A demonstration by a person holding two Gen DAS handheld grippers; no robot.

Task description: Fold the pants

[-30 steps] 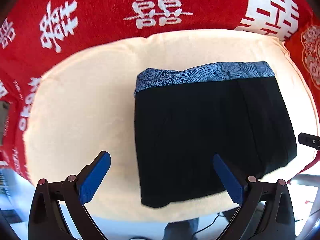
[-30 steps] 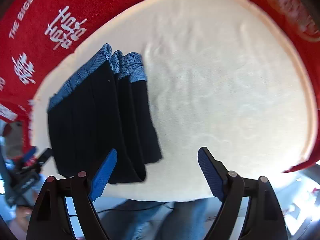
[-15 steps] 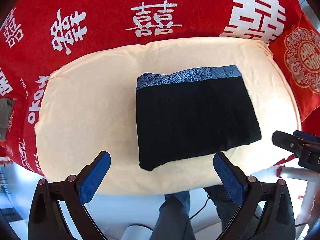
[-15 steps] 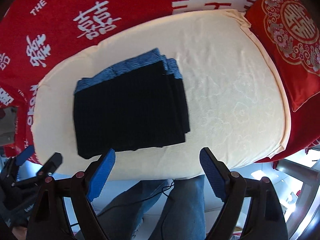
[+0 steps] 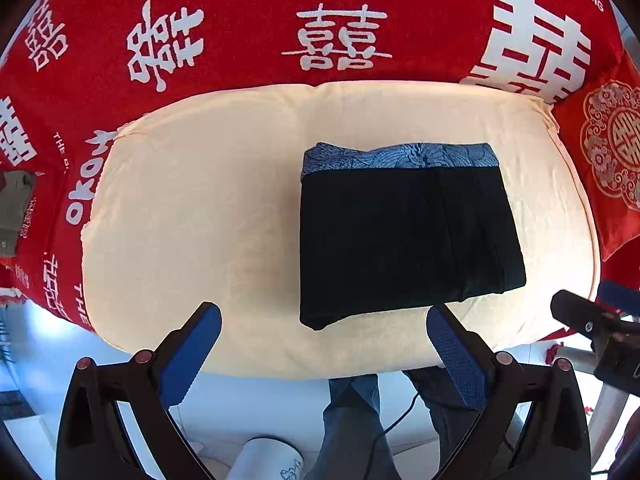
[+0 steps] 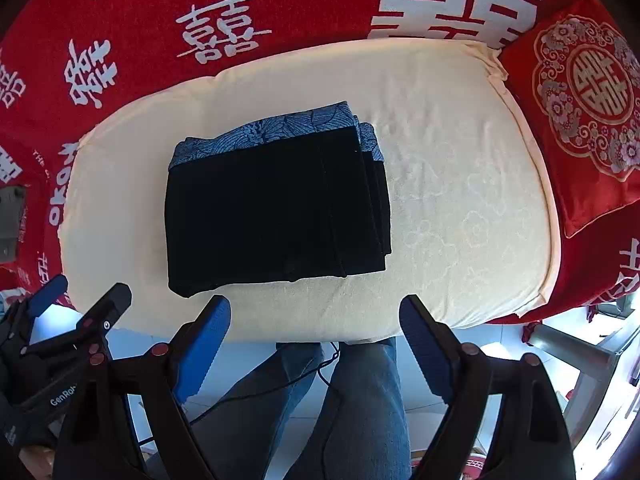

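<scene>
The black pants (image 5: 404,240) with a blue patterned waistband lie folded into a compact rectangle on the cream cushion (image 5: 192,216). They also show in the right wrist view (image 6: 276,208), with stacked layers at their right edge. My left gripper (image 5: 324,344) is open and empty, held above the cushion's near edge, apart from the pants. My right gripper (image 6: 314,332) is open and empty, also back at the near edge. The left gripper shows at lower left in the right wrist view (image 6: 84,304).
A red cloth with white characters (image 5: 340,40) covers the surface around the cushion. A red embroidered pillow (image 6: 580,96) lies at the right. The person's jeans-clad legs (image 6: 340,400) and a cable are below the near edge.
Both grippers have pulled back and up from the pants toward the near edge. The folded pants lie still on the cushion.
</scene>
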